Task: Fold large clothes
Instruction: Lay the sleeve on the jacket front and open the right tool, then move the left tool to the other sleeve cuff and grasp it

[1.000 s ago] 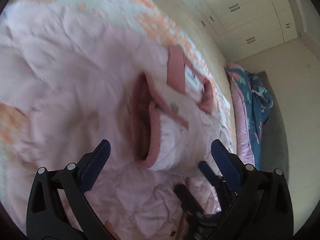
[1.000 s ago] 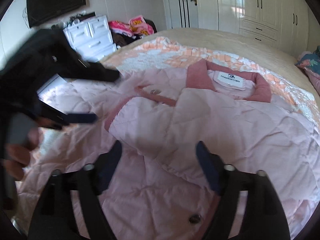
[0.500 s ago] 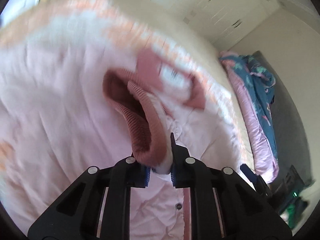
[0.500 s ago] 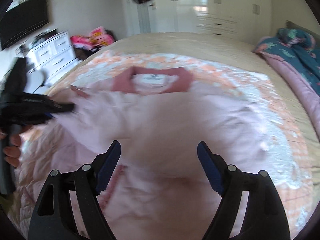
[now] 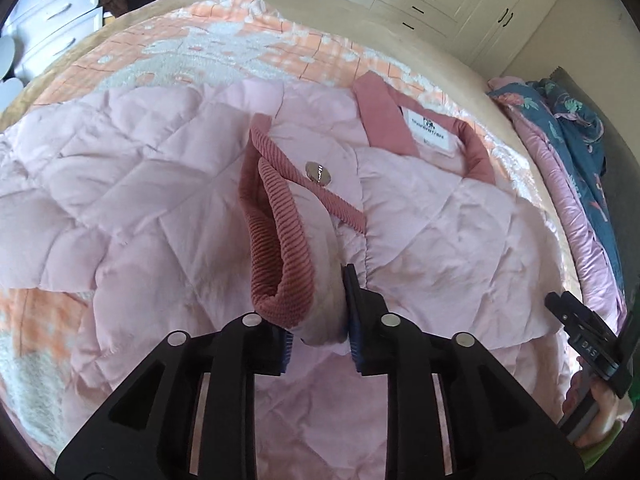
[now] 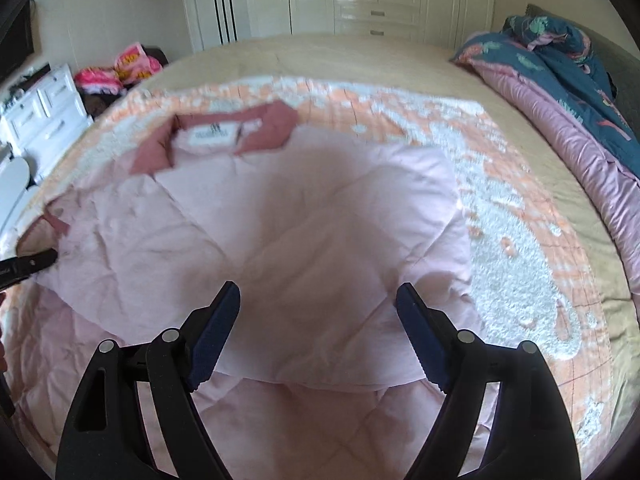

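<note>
Left tongs (image 5: 318, 336) now pinch the ribbed cuff (image 5: 280, 248) of the pink quilted jacket (image 5: 168, 200); a second ago they were spread wide and short of it, so the grasp is new. Sleeve end sits raised in the tongs, just below-left of the jacket's collar (image 5: 424, 132), snap button (image 5: 318, 172) between cuff and collar. Right tongs (image 6: 318, 332) are spread, holding nothing, hovering over the folded-in right sleeve panel (image 6: 340, 216) below the collar; they have swung across from the cuff side. Jacket lies flat on the peach blanket (image 6: 520, 240) on the bed (image 6: 360, 52). Likely next: carry the left sleeve inward over the body. Fold is early, bottom half not yet folded.
</note>
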Demonstrator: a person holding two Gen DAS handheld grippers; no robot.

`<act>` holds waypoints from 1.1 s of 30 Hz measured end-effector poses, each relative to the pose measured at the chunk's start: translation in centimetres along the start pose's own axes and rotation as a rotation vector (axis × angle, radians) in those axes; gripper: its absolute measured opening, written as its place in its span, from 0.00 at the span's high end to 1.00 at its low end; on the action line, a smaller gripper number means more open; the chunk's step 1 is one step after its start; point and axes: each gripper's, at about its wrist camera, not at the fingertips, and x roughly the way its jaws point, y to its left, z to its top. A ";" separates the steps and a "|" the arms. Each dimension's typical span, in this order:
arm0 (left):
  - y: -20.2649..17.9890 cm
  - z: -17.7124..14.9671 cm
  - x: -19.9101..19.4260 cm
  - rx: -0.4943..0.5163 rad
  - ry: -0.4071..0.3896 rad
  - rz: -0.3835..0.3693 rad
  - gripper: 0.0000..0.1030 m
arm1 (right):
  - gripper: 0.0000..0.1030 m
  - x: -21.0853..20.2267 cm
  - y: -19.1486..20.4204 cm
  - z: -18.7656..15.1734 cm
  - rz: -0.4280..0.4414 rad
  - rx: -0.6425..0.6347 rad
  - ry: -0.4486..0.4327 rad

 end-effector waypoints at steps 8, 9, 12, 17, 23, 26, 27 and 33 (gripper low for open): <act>-0.4 0.1 0.0 0.029 0.018 0.027 0.47 | 0.20 2.1 -1.8 -0.7 -0.061 0.035 0.071; -0.4 0.1 -0.3 0.035 0.013 0.032 0.45 | 0.20 1.8 -1.7 -0.6 -0.060 0.038 0.066; -0.2 0.2 -1.4 0.039 -0.004 0.033 0.35 | 0.19 0.1 -1.3 -0.5 -0.032 0.040 0.030; -0.2 0.3 -4.0 0.048 -0.044 0.045 0.23 | 0.07 -3.9 0.5 -0.4 -0.045 0.012 -0.064; 0.4 0.0 -7.1 0.030 -0.088 0.057 0.09 | 0.04 -7.9 3.3 0.0 -0.055 -0.052 -0.147; 1.1 -0.3 -8.5 0.021 -0.103 0.066 0.09 | 0.04 -9.3 4.9 0.0 -0.046 -0.078 -0.166; 1.1 -0.4 -8.8 0.021 -0.106 0.068 0.09 | 0.04 -9.8 5.5 0.0 -0.041 -0.087 -0.174; 3.1 -0.9 -10.7 0.005 -0.123 0.083 0.09 | 0.04 -11.9 9.4 0.1 -0.014 -0.151 -0.215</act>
